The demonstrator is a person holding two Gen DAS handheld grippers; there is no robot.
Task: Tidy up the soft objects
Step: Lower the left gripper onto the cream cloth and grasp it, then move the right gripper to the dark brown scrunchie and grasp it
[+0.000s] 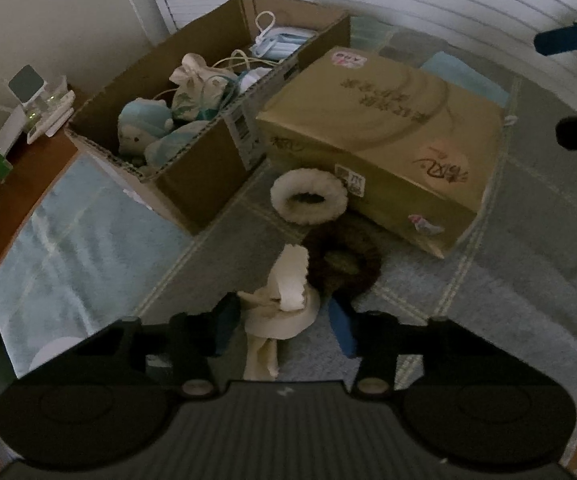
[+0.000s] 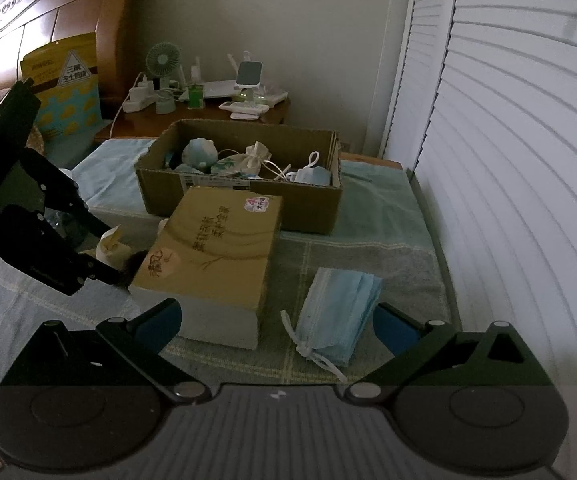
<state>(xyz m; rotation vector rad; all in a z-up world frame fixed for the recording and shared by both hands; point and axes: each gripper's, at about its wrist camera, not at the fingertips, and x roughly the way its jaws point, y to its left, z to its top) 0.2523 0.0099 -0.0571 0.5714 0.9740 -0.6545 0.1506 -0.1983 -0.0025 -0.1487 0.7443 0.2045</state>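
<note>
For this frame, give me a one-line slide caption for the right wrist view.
Open right gripper hovers by face masks beside a closed box, open carton behind.

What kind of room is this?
Most likely a bedroom: a carved wooden headboard, a nightstand crowded with chargers and a small fan, and a blanket spread across the bed.

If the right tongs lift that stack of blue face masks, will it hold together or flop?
The stack of pale blue pleated face masks will probably sag, being thin fabric. A white tie bundles it, so it should stay together. Loose ear loops may dangle and snag.
</note>
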